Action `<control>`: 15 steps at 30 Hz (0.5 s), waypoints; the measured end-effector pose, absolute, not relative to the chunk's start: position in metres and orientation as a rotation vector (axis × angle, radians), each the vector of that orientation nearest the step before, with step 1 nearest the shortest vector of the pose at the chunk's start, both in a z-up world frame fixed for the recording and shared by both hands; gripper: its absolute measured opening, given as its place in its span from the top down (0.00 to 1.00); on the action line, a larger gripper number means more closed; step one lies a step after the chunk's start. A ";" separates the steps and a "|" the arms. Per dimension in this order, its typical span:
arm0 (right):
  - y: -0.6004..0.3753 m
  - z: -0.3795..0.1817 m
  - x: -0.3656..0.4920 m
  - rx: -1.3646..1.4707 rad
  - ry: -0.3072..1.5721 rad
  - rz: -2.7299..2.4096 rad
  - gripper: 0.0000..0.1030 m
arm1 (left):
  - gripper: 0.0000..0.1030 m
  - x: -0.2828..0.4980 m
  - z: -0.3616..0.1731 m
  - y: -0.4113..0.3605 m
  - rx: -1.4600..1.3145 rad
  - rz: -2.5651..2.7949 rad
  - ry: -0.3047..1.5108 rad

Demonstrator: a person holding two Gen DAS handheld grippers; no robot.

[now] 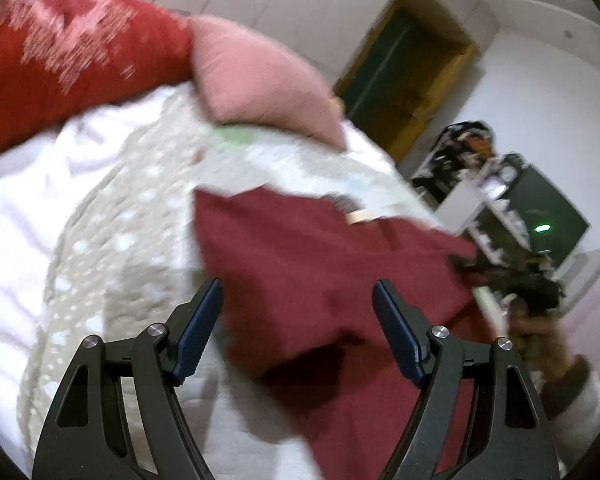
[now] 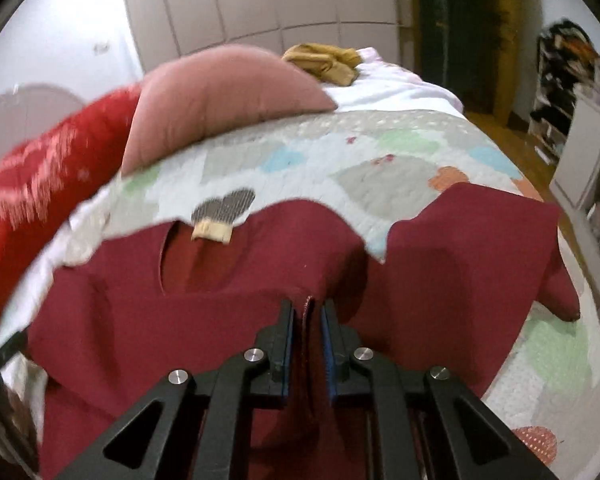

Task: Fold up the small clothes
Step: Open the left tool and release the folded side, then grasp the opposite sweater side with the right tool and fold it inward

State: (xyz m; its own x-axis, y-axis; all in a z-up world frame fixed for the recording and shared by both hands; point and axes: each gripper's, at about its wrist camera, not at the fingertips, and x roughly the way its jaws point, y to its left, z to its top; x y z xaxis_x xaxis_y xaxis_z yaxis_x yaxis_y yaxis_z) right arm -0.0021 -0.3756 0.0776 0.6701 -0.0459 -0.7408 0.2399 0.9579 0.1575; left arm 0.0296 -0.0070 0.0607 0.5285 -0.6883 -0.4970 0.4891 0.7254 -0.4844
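Right gripper (image 2: pixel 307 310) clenched on a fold of the dark red cloth garment (image 2: pixel 148 304) lying on the patchwork quilted bedspread (image 2: pixel 340 168). Left gripper (image 1: pixel 298 296) released, jaws wide above the garment, holding nothing.

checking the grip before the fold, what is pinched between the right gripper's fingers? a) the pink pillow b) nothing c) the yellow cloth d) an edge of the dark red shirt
d: in the right wrist view the right gripper is nearly closed, with a fold of the dark red shirt standing between its fingers.
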 end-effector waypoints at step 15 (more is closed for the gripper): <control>-0.474 0.091 -0.066 0.457 0.718 -0.296 0.70 | 0.25 0.056 0.030 -0.067 -0.236 -0.616 0.905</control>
State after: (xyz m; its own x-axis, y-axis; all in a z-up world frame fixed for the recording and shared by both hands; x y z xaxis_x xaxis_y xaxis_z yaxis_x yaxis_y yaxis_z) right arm -0.0664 -0.4736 0.0915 0.7185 -0.1045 -0.6876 0.4107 0.8616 0.2983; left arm 0.0561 -0.0672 0.0299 0.4604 -0.5911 -0.6623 0.3992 0.8043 -0.4402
